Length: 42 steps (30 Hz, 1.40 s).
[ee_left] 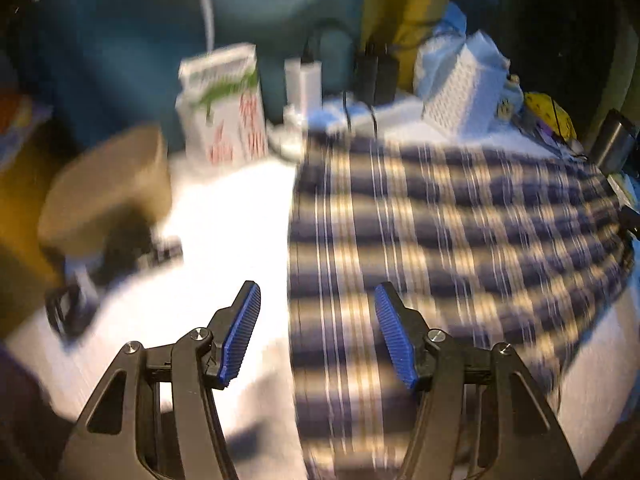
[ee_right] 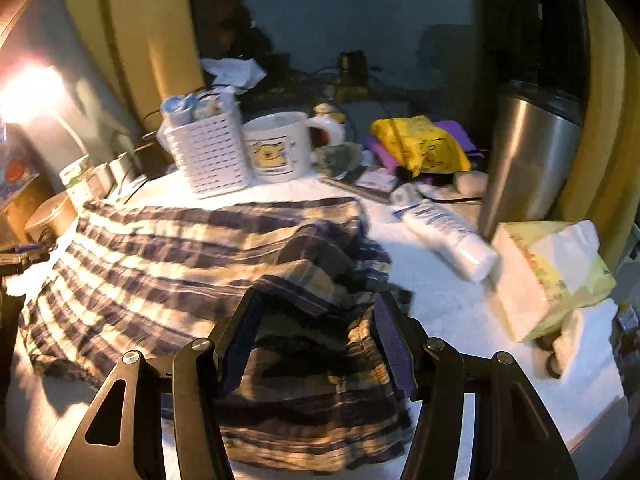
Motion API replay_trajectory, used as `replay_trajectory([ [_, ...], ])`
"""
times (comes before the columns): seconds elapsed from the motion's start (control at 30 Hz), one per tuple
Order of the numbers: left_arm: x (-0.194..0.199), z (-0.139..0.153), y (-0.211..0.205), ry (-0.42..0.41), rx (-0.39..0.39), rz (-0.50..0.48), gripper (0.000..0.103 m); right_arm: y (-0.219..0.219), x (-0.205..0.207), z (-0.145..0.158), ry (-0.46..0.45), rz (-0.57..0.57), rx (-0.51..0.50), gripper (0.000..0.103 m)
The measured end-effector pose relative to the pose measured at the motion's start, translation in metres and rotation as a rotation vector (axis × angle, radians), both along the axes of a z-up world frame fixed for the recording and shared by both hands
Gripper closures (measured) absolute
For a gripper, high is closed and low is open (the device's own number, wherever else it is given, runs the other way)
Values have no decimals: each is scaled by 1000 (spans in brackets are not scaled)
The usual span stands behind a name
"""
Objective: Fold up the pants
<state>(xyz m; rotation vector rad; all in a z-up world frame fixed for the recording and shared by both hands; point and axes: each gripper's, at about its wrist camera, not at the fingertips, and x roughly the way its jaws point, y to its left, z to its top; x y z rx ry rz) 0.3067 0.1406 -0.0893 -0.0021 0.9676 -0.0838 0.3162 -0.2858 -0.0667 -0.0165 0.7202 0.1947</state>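
white table (ee_left: 224,216) | plaid pants (ee_right: 192,256) spread | both tongs agape

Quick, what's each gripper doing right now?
Left gripper: open, holding nothing, over the plaid pants.
Right gripper: open, bunched pants between the fingers, not clamped.
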Motion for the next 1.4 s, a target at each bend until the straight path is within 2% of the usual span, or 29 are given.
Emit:
replay_trajectory([
  [0.2, -43, -26, 2, 48, -57, 12, 44, 11, -12, -1, 4, 17, 9, 43],
  [0.37, -57, -27, -2, 4, -14, -7, 44, 15, -19, 2, -12, -2, -11, 43],
  [0.5, -61, -28, 0, -29, 6, 0, 61, 10, -27, 5, -19, -44, -18, 43],
  [0.6, -64, -19, 7, -51, 32, 64, 61, 4, -33, 3, -3, -67, -23, 43],
  [0.63, -70, -9, 9, -77, -2, 68, 61, 2, -35, 2, 2, -75, -25, 43],
  [0.7, -81, 10, 6, -143, -81, 46, 60, -3, -40, 0, 7, -92, -27, 43],
  [0.77, -93, 26, -7, -194, -117, -4, 59, -10, -45, -1, 12, -111, -24, 43],
  [0.83, -98, 33, -28, -207, -133, -77, 47, -19, -47, -2, 24, -131, -7, 43],
  [0.87, -99, 33, -40, -205, -145, -117, 42, -24, -48, -3, 32, -143, 10, 43],
  [0.97, -94, 25, -73, -180, -162, -193, 42, -37, -49, -5, 52, -168, 65, 43],
  [1.0, -92, 20, -83, -174, -159, -211, 42, -39, -49, -8, 63, -169, 85, 39],
  [1.03, -89, 15, -92, -167, -156, -223, 42, -40, -49, -10, 72, -167, 98, 31],
  [1.1, -81, -1, -104, -108, -132, -232, 42, -41, -50, -16, 83, -160, 132, 26],
  [1.23, -77, -24, -109, 1, -129, -198, 42, -40, -50, -33, 135, -161, 196, 26],
  [1.37, -88, -24, -112, -7, -92, -183, 42, -40, -52, -43, 138, -169, 204, 28],
  [1.4, -93, -23, -113, -5, -83, -181, 42, -39, -52, -42, 135, -171, 196, 40],
])
